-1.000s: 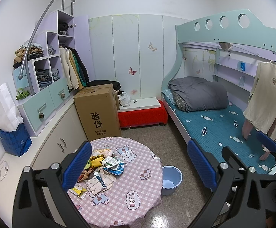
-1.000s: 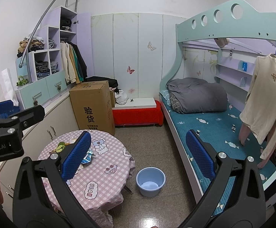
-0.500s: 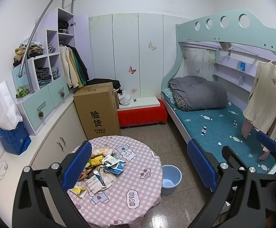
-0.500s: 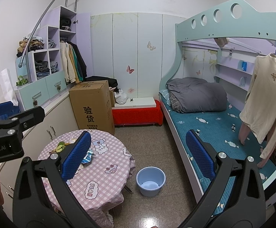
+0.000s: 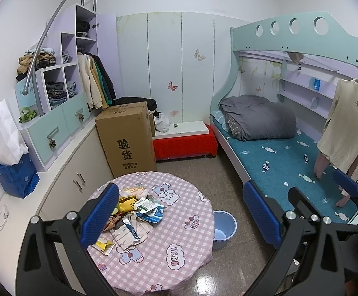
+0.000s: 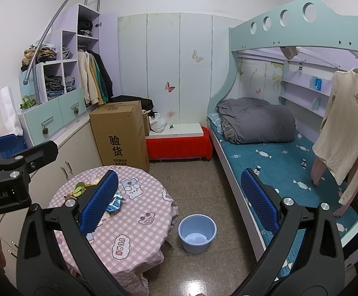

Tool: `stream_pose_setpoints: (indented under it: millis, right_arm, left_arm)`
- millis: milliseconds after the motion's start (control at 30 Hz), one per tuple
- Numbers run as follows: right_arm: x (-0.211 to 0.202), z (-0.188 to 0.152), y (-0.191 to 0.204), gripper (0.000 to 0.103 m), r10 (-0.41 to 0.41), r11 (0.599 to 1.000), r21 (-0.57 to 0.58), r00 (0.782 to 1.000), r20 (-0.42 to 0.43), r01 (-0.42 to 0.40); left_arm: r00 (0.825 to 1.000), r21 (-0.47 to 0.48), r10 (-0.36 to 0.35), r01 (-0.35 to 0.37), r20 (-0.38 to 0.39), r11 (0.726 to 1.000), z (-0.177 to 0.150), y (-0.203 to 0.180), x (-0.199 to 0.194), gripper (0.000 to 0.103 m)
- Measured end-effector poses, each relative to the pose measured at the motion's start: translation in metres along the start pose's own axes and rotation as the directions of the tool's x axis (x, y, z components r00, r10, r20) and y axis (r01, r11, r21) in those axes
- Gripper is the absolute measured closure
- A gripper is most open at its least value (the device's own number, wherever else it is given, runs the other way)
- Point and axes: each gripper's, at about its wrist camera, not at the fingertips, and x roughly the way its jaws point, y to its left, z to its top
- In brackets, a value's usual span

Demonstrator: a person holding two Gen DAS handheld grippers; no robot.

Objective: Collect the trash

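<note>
A pile of trash (image 5: 134, 214), wrappers and torn paper packets, lies on the left half of a round table with a pink checked cloth (image 5: 179, 246). A light blue bucket (image 5: 222, 229) stands on the floor to the table's right, seen empty from the right wrist view as the bucket (image 6: 196, 231). My left gripper (image 5: 181, 219) hangs open high above the table, holding nothing. My right gripper (image 6: 179, 202) is open too, above the table's right edge and the bucket, with part of the trash (image 6: 115, 201) behind its left finger.
A tall cardboard box (image 5: 127, 138) stands behind the table, beside a low red bench (image 5: 184, 143). A bunk bed (image 5: 277, 153) with a grey duvet fills the right side. Cabinets and shelves (image 5: 55, 123) line the left wall. Bare floor (image 6: 193, 177) lies between table and bed.
Both views have barely shifted; the left view sits slightly farther back from the table. Both grippers stay open and the trash has not moved.
</note>
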Motion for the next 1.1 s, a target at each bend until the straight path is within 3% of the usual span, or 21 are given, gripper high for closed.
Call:
stream_pose_setpoints:
  millis: [467,667,800,900,933,1100]
  right_arm:
    - [0.041,-0.001,0.019,0.006,0.038,0.999,-0.011,0.992,-0.120,-0.040]
    - [0.087,-0.018,0.030,0.006,0.100,0.994,-0.008,0.965,-0.243,-0.105]
    - [0.130,-0.035,0.039,0.006,0.139,0.989,0.000,0.931,-0.338,-0.148]
    - [0.170,-0.048,0.049,0.006,0.183,0.981,0.022,0.892,-0.413,-0.191]
    - [0.181,-0.051,0.052,0.006,0.190,0.980,0.024,0.883,-0.428,-0.199]
    - [0.257,-0.066,0.078,0.006,0.246,0.964,0.047,0.808,-0.535,-0.262]
  left_arm:
    - [0.994,-0.052,0.022,-0.028,-0.109,0.998,-0.006,0.034,0.038,0.004]
    - [0.972,-0.120,0.052,-0.081,-0.228,0.990,-0.025,0.062,0.079,0.004]
    - [0.940,-0.169,0.080,-0.143,-0.330,0.975,-0.045,0.090,0.116,0.004]
    - [0.909,-0.239,0.062,-0.173,-0.411,0.956,-0.062,0.116,0.148,0.004]
    - [0.891,-0.269,0.054,-0.193,-0.451,0.943,-0.070,0.127,0.163,0.004]
    - [0.837,-0.332,0.048,-0.268,-0.546,0.904,-0.097,0.168,0.211,0.004]
